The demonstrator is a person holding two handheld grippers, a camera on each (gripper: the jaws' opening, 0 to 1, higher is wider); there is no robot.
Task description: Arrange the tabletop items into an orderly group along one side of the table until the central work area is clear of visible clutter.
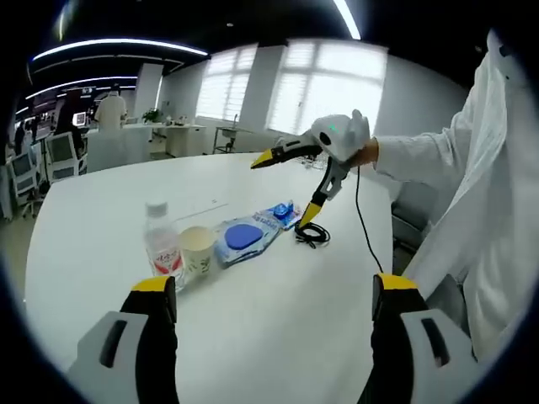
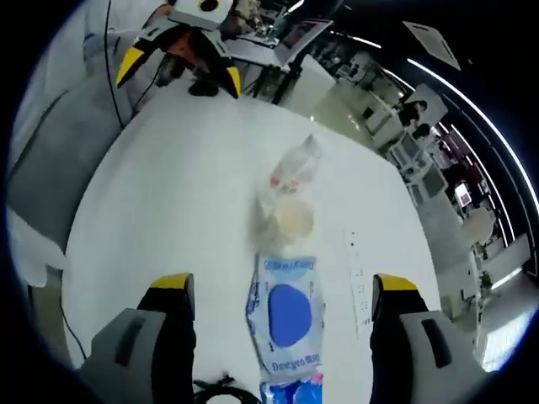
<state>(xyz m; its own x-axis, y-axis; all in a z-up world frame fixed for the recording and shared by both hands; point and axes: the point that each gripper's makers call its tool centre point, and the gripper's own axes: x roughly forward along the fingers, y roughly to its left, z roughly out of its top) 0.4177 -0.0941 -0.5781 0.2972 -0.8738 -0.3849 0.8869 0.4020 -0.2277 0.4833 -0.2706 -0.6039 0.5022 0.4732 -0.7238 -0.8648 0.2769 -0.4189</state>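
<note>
Lying in a row on the white table [image 1: 278, 320] are a clear plastic bottle [image 1: 161, 244], a cream paper cup [image 1: 197, 247] and a blue-lidded wipes pack [image 1: 247, 236]. Left tool [image 1: 274, 290] and right tool [image 2: 282, 290] hover apart, empty.

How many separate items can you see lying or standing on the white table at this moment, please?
5: a plastic bottle, a paper cup beside it, a wet-wipes pack, a small blue packet, then a coiled black cable. The table runs beyond both views, so others may be hidden.
</note>
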